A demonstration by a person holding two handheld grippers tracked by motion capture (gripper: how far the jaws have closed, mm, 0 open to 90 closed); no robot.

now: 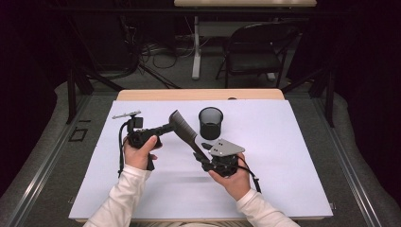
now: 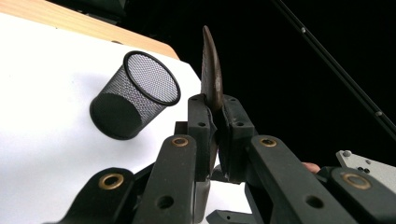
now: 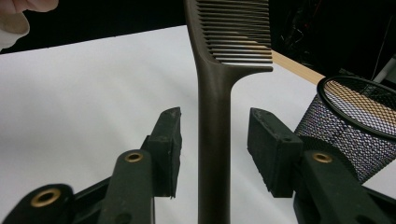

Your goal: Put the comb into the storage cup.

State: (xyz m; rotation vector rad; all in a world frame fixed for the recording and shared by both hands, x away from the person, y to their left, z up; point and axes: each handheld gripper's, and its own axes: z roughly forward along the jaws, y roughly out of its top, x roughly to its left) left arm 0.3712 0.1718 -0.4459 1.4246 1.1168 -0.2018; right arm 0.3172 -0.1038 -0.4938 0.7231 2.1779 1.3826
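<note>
Comb [image 1: 183,128] is held above the middle of the white bench [image 1: 283,179], clamped at its toothed end by the left tongs [image 1: 166,127], which are shut tight on it. Its handle runs down to the right between the pads of the right tongs [image 3: 214,140], which stand apart from it on both sides, untouching. A black mesh cup [image 1: 210,122] is seen just beyond, farther right.

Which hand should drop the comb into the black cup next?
Probably the left. The left gripper is clamped on the comb, while the right gripper has open jaws not touching its handle. The cup stands just beyond.
</note>
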